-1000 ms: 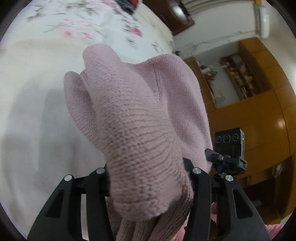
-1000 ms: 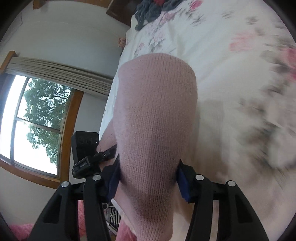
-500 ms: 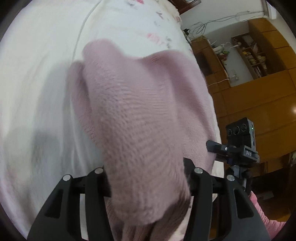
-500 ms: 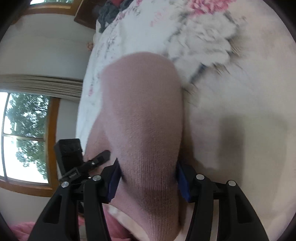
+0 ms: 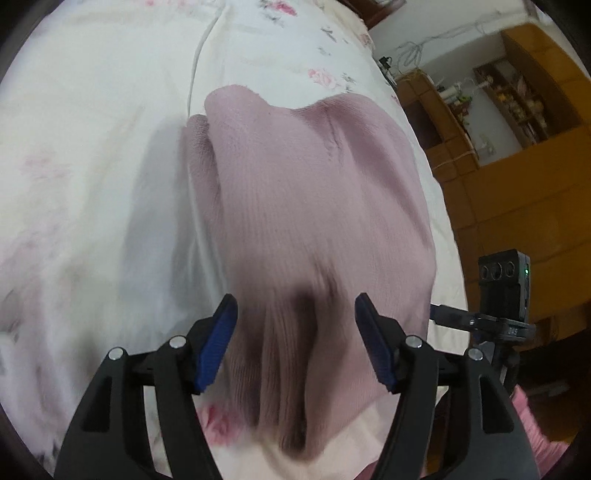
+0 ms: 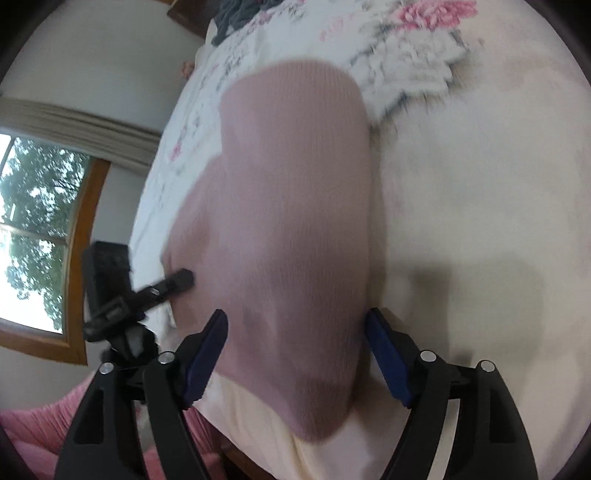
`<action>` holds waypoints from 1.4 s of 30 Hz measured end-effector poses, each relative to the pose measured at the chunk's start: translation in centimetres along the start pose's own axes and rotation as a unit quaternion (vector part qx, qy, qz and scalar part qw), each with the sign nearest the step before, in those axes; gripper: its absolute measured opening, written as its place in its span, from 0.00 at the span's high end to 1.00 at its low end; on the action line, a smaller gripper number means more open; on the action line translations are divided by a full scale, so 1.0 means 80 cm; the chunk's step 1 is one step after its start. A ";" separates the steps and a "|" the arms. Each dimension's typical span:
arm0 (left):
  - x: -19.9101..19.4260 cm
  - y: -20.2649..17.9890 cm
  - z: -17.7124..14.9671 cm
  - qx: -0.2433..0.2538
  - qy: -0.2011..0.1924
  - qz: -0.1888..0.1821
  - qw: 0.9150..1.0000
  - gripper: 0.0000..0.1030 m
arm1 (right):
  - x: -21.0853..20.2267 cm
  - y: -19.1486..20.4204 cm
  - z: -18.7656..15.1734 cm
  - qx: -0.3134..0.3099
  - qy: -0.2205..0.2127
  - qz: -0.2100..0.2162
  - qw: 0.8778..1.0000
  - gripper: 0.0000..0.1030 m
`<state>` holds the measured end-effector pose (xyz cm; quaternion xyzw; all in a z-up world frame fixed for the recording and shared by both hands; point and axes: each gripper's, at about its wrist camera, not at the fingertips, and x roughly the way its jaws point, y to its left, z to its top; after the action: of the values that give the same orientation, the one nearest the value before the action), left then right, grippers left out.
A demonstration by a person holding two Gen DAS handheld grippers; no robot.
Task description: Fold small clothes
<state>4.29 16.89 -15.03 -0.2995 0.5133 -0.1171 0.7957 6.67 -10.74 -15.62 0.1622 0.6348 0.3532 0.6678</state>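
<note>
Left gripper (image 5: 295,325): jaws spread wide, blue pads clear of the cloth on both sides; nothing held. Sweater lies between and ahead of the jaws.
Right gripper (image 6: 295,343): jaws likewise wide apart, blue pads standing off the knit at either side; no grip on anything.
Sweater (image 5: 310,206): dusty-pink knit, lying on the bed near its front edge. In the left wrist view it shows bunched folds close to the jaws and a doubled layer along its left side. In the right wrist view (image 6: 291,206) it reads as a smooth rounded fold, its near end at the bed's front edge. Image is motion-blurred; finer creases cannot be told.
Bed (image 5: 92,147): white cover with pink and grey flower print; a cream band runs along the front edge (image 6: 258,417). A raised seam line runs away from the sweater toward the far end in the left wrist view.
Person: pink sleeve (image 6: 33,432) visible low in the right wrist view, beside the bed's front edge.
Dark clothes (image 6: 240,14): grey heap at the far end of the bed, well apart from the sweater.
Window (image 6: 33,229): wood-framed, off the bed's side, trees outside, curtain gathered above.
Cabinets (image 5: 517,166): orange-brown wood, past the bed's other side, with open shelves beyond.
</note>
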 end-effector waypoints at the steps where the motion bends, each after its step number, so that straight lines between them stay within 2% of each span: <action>1: -0.002 -0.006 -0.003 0.007 0.000 0.003 1.000 0.35 | 0.005 0.002 -0.003 0.000 0.002 -0.001 1.000 0.25; 4: 0.003 -0.019 -0.019 0.034 0.009 0.029 0.999 0.35 | 0.015 -0.002 -0.019 0.005 0.008 0.006 1.000 0.29; 8: 0.016 -0.010 -0.025 0.026 0.031 0.053 0.998 0.37 | 0.024 0.000 -0.025 0.009 0.011 0.010 1.000 0.62; 9: 0.018 -0.007 -0.026 0.022 0.035 0.054 0.998 0.38 | 0.021 0.003 -0.025 0.006 0.008 0.011 1.000 0.73; 12: 0.019 -0.005 -0.021 0.017 0.036 0.060 0.997 0.37 | 0.001 0.017 -0.027 0.003 -0.009 0.041 0.999 0.77; 13: 0.018 0.000 -0.023 0.018 0.038 0.062 0.997 0.36 | -0.004 0.019 -0.031 0.001 -0.011 0.040 0.999 0.77; 20: 0.024 0.005 -0.031 0.035 0.045 0.081 0.995 0.35 | 0.014 0.001 -0.045 0.015 0.008 -0.011 1.000 0.77; 22: 0.023 0.003 -0.032 0.039 0.046 0.086 0.994 0.35 | 0.018 -0.003 -0.046 0.026 0.004 -0.013 1.000 0.75; 25: 0.024 -0.014 -0.034 0.036 0.047 0.094 0.994 0.35 | 0.014 0.006 -0.049 0.026 -0.001 -0.031 0.999 0.68; 27: 0.016 -0.015 -0.041 0.034 0.045 0.103 0.993 0.34 | 0.010 0.015 -0.052 0.021 -0.006 -0.052 0.998 0.53; 29: 0.008 -0.019 -0.045 0.032 0.044 0.111 0.992 0.34 | 0.002 0.030 -0.059 0.006 -0.014 -0.083 0.996 0.45; 32: -0.011 -0.031 -0.054 0.032 0.036 0.128 0.991 0.33 | -0.015 0.049 -0.072 -0.009 -0.028 -0.127 0.991 0.24; 33: -0.016 -0.035 -0.054 0.033 0.033 0.133 0.990 0.33 | -0.016 0.056 -0.075 -0.014 -0.033 -0.139 0.990 0.21; 36: -0.037 -0.055 -0.063 0.044 0.018 0.164 0.985 0.27 | -0.033 0.080 -0.088 -0.030 -0.049 -0.182 0.982 0.12; 42: -0.075 -0.106 -0.078 0.057 -0.009 0.194 0.979 0.20 | -0.057 0.112 -0.109 -0.042 -0.068 -0.224 0.971 0.07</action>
<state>-2.93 10.93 -7.34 -0.1498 0.5466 0.0130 0.8238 -3.88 -9.64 -7.55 0.0114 0.5923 0.2094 0.7779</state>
